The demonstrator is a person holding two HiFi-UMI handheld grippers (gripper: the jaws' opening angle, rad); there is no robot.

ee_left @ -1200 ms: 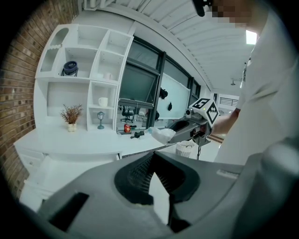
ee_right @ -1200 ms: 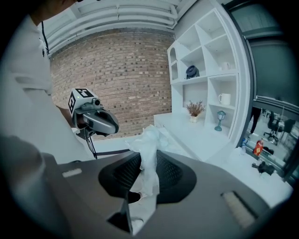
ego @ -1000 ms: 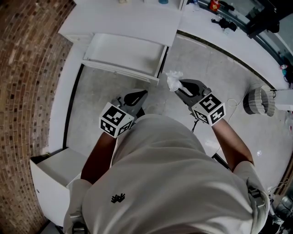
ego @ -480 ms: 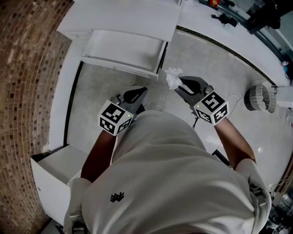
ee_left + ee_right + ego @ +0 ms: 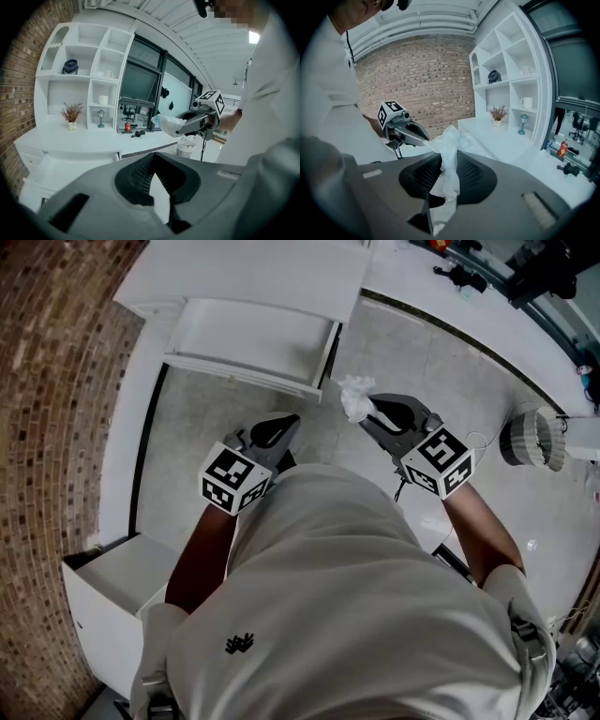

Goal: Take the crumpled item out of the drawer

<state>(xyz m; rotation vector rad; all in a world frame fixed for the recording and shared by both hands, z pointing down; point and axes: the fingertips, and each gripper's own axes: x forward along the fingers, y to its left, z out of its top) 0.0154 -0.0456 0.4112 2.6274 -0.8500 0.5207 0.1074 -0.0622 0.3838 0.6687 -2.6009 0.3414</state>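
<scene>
Now right tongs [image 5: 367,412] pinch the crumpled tissue [image 5: 354,397] — left tongs [image 5: 289,422] closed, empty

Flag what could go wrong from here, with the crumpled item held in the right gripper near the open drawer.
1. The right gripper pinches only part of the crumpled item. Loose folds hang beyond and below the pads, so it might slip out and fall to the floor.
2. The open drawer juts out just ahead of that gripper, so a forward swing could knock the drawer's front corner.
</scene>
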